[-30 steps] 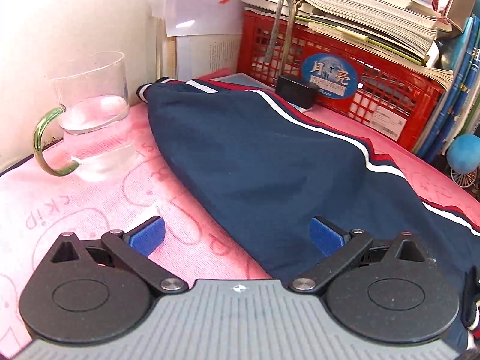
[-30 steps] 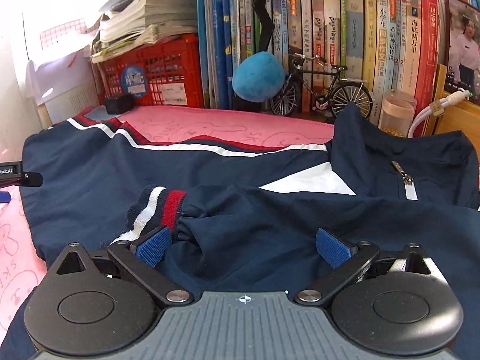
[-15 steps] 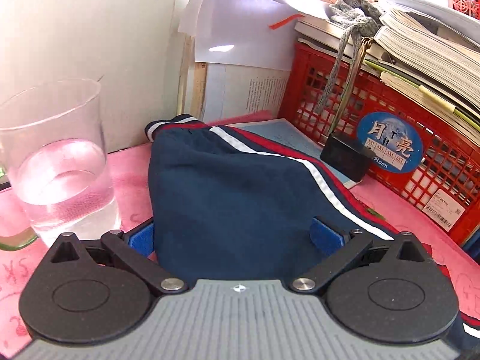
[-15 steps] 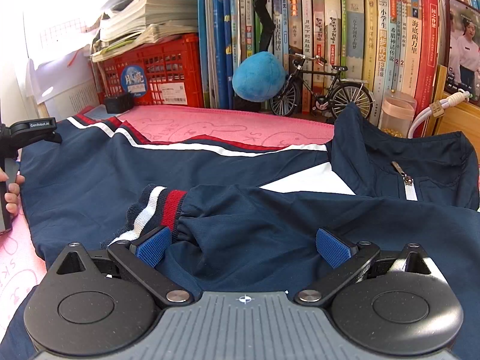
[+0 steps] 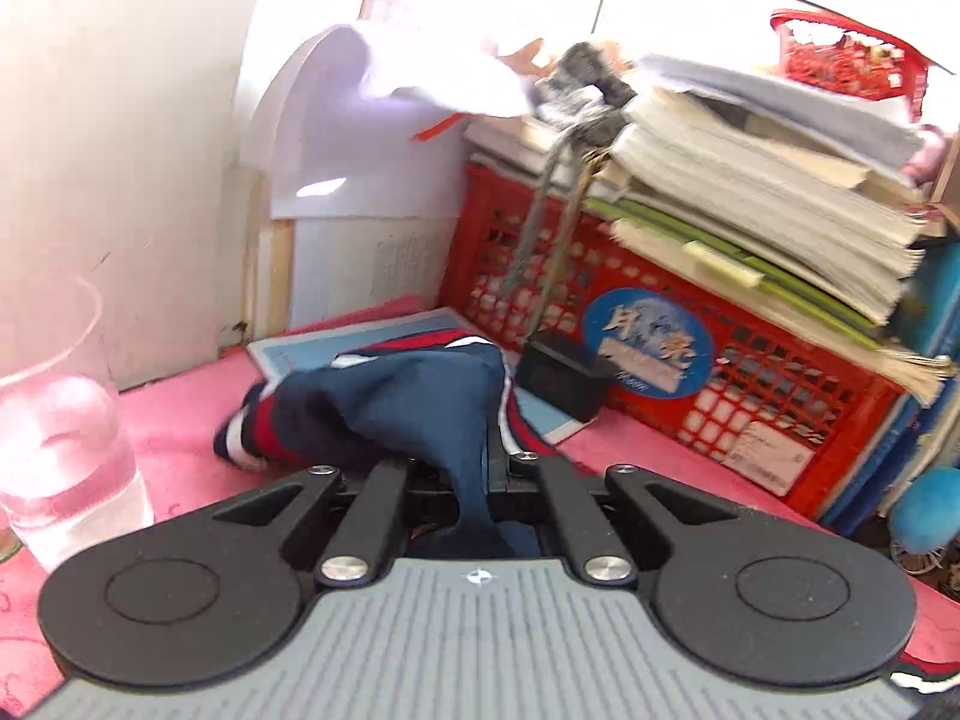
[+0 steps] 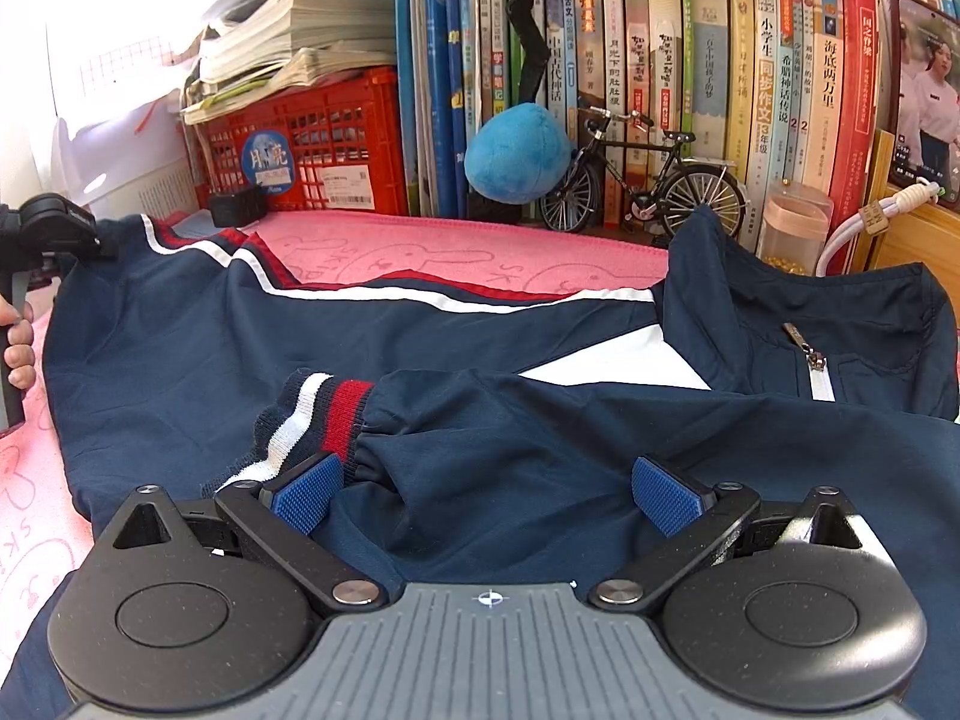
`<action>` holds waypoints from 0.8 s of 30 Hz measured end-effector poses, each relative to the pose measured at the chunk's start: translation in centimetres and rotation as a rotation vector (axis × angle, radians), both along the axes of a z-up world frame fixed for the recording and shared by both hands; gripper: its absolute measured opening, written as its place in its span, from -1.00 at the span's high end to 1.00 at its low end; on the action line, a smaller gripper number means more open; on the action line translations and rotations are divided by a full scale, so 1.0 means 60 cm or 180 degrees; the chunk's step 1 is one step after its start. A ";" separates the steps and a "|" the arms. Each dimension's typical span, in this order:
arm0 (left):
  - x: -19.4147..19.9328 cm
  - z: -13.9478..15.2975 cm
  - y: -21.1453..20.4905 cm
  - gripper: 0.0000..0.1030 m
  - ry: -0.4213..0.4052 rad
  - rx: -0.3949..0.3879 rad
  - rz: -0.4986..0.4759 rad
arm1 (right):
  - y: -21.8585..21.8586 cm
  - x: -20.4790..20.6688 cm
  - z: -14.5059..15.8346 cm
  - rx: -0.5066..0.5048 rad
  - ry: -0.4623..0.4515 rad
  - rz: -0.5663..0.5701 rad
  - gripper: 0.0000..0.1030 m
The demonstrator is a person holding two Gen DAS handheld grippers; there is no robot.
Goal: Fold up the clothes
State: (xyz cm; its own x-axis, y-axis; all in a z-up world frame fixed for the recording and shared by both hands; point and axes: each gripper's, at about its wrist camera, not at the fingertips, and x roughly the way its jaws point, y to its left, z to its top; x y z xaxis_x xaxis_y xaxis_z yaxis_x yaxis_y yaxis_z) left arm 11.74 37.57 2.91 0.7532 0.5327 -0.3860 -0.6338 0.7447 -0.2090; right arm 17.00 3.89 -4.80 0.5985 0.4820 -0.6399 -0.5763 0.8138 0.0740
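In the left wrist view, our left gripper (image 5: 474,471) has its jaws pinched together on a fold of the navy jacket (image 5: 414,414), whose sleeve bunches up just ahead, with the striped cuff (image 5: 252,438) drooping onto the pink towel (image 5: 174,414). Only here do we see the glass of water (image 5: 60,444), at the left.

In the right wrist view, our right gripper (image 6: 486,495) stands with jaws apart over the jacket's other sleeve (image 6: 510,456). Only this view shows the jacket spread flat, its zipper (image 6: 804,351) and the bookshelf (image 6: 720,60).

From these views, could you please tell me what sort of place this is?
Probably a home study desk: a row of books, a red crate piled with papers, and a toy bicycle behind the jacket.
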 end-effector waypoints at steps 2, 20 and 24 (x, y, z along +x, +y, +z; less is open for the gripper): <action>-0.014 0.031 -0.063 0.93 -0.0127 0.0332 -0.0333 | 0.000 0.000 0.000 0.0004 0.0002 0.0000 -1.00; -0.068 -0.080 -0.393 0.14 0.1050 0.1074 -0.2283 | -0.017 -0.001 0.143 0.0102 -0.0068 0.0431 -1.00; -0.069 -0.081 -0.394 0.01 0.1074 0.1129 -0.2222 | 0.125 -0.001 0.168 -0.0333 -0.0064 0.1103 -0.99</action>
